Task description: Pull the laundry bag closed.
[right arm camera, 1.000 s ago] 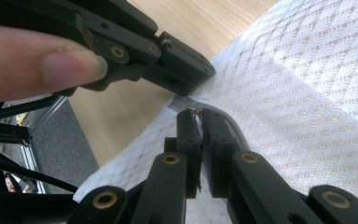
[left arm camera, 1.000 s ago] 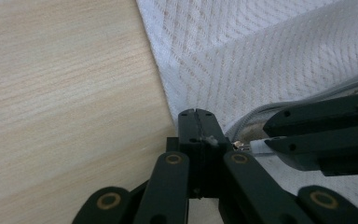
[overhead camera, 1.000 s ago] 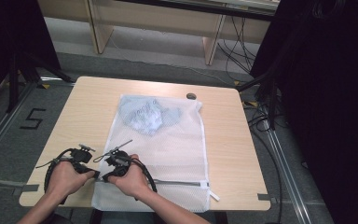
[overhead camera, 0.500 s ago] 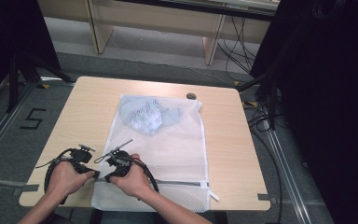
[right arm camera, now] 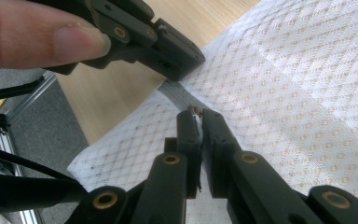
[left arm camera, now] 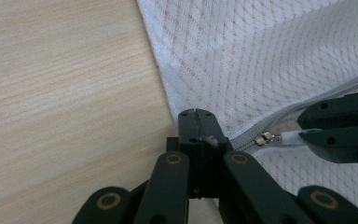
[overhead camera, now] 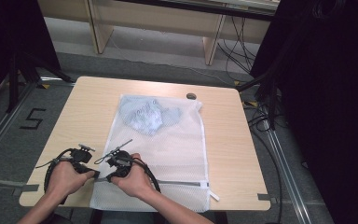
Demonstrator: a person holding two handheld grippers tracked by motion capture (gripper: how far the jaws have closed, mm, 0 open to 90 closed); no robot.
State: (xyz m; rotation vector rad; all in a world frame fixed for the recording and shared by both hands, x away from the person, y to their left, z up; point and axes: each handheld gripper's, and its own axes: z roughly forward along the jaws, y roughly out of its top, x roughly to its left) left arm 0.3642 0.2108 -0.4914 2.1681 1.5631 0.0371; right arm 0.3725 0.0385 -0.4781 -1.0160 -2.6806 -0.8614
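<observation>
A white mesh laundry bag (overhead camera: pixel 168 149) lies flat on the wooden table (overhead camera: pixel 84 107), with a light blue garment (overhead camera: pixel 144 114) inside its far end. A grey zipper (overhead camera: pixel 182 183) runs across the near end. My left gripper (overhead camera: pixel 94 175) is shut on the zipper tape's left end (right arm camera: pixel 175 91) at the bag's edge. My right gripper (overhead camera: pixel 109 178) sits just beside it, shut on the white zipper pull (left arm camera: pixel 290 138), which hangs from the metal slider (left arm camera: pixel 265 138). In the right gripper view the jaws (right arm camera: pixel 196 114) pinch the pull, with the left gripper (right arm camera: pixel 168 51) and a thumb above.
A small dark round object (overhead camera: pixel 191 96) lies near the table's far edge. A white tab (overhead camera: pixel 214 196) sticks out at the zipper's right end. Cables and dark stands surround the table; the table's near edge is right behind the hands.
</observation>
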